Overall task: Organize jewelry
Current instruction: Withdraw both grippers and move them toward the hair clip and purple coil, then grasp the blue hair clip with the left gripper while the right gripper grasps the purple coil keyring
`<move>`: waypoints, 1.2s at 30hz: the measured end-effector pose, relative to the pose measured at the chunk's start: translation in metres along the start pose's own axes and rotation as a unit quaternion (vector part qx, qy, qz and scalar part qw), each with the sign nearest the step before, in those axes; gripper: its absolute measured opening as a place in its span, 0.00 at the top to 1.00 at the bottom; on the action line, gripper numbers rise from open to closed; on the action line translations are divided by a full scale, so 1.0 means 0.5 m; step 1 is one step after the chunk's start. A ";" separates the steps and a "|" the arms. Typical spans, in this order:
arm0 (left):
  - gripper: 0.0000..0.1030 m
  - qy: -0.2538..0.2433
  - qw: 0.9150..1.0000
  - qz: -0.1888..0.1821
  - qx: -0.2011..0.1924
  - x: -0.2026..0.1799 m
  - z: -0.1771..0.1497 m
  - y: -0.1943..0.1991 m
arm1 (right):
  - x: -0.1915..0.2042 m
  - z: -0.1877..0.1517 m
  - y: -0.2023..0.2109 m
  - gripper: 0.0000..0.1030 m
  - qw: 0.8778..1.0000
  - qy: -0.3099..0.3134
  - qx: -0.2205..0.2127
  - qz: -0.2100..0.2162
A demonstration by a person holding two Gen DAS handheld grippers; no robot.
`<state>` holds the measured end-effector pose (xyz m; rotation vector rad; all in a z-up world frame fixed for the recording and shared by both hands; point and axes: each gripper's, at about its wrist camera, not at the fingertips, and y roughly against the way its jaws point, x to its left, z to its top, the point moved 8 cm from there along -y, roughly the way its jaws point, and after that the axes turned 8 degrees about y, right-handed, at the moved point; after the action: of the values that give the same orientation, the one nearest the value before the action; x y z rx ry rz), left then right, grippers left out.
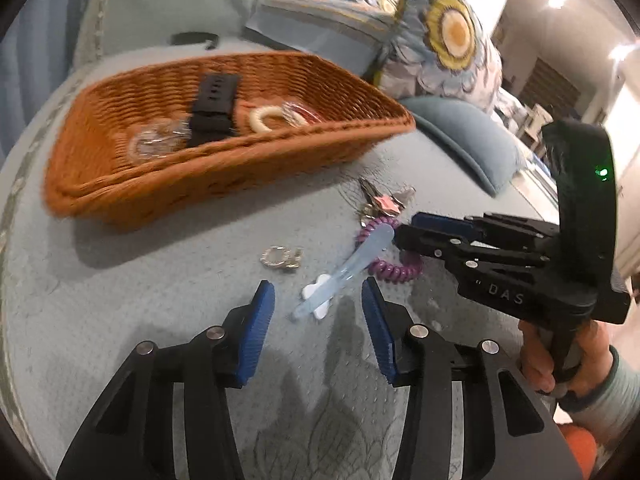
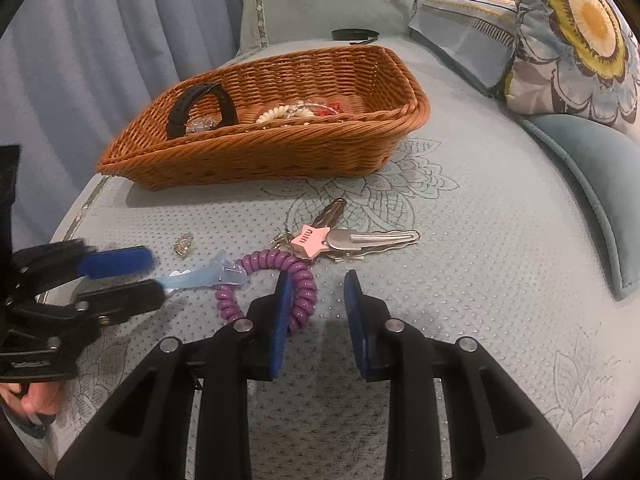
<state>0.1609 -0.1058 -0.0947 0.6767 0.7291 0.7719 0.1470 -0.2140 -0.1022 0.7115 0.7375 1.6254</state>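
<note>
A pale blue hair clip (image 1: 362, 252) with a white flower lies on the light blue quilted cover. Its near end sits between the spread pads of my left gripper (image 1: 317, 285), which do not touch it. In the right wrist view the left gripper (image 2: 157, 276) comes in from the left at the clip (image 2: 200, 278). A purple coil band (image 2: 298, 276) lies under the clip, against the left finger of my right gripper (image 2: 318, 276); only fabric shows between its pads. The wicker basket (image 2: 260, 160) behind holds a black strap, a white bead bracelet and clear pieces.
A small silver piece (image 1: 282, 258) lies left of the clip. A pink star tag (image 2: 310, 240) and silver clips (image 2: 372, 238) lie past the coil. A floral pillow (image 2: 580, 32) and teal cushion (image 2: 600, 176) stand right, a blue curtain far left.
</note>
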 end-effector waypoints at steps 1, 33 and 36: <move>0.58 -0.006 1.000 -0.001 0.008 -0.006 0.000 -0.011 | 0.000 0.000 0.000 0.76 1.000 0.000 0.000 0.002; 0.88 0.030 0.997 0.055 -0.043 0.008 -0.068 0.048 | 0.024 -0.052 0.046 0.90 0.999 0.036 -0.007 0.016; 0.88 0.058 0.996 0.035 -0.060 0.015 -0.079 0.070 | 0.014 -0.071 0.066 0.90 0.999 0.023 -0.012 0.025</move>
<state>0.1211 -0.0707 -0.0930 0.5546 0.7617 0.9181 0.0981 -0.2152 -0.0978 0.6825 0.7373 1.6971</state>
